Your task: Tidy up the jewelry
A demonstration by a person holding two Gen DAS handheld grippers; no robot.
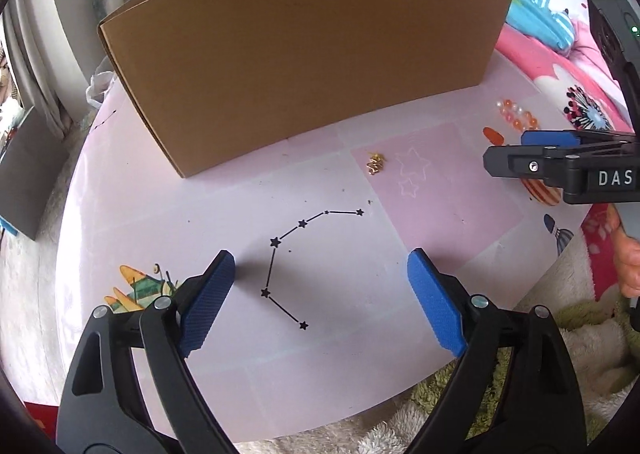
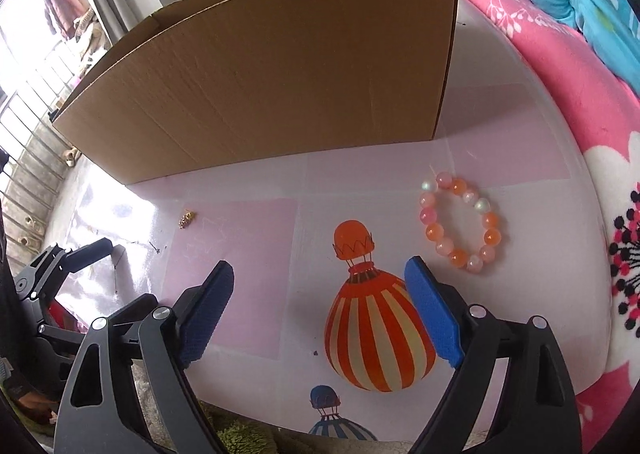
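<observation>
Left gripper (image 1: 322, 278): my own wrist view has it angled steeply down, both jaws spread wide, nothing between them. Blue ribbed pads (image 1: 208, 302) face each other across the gap, and black linkage arms run back to the lower corners of the view. In the right wrist view its black frame shows at the left edge.

Right gripper (image 2: 320, 286): I see it pointing more steeply down, jaws likewise wide apart with nothing held. Blue pads (image 2: 434, 314) face inward, one on each finger. In the left wrist view it enters from the right edge, side-on.

Hand (image 1: 628, 262): a part shows at the right edge of the left wrist view, below the right gripper's body.
</observation>
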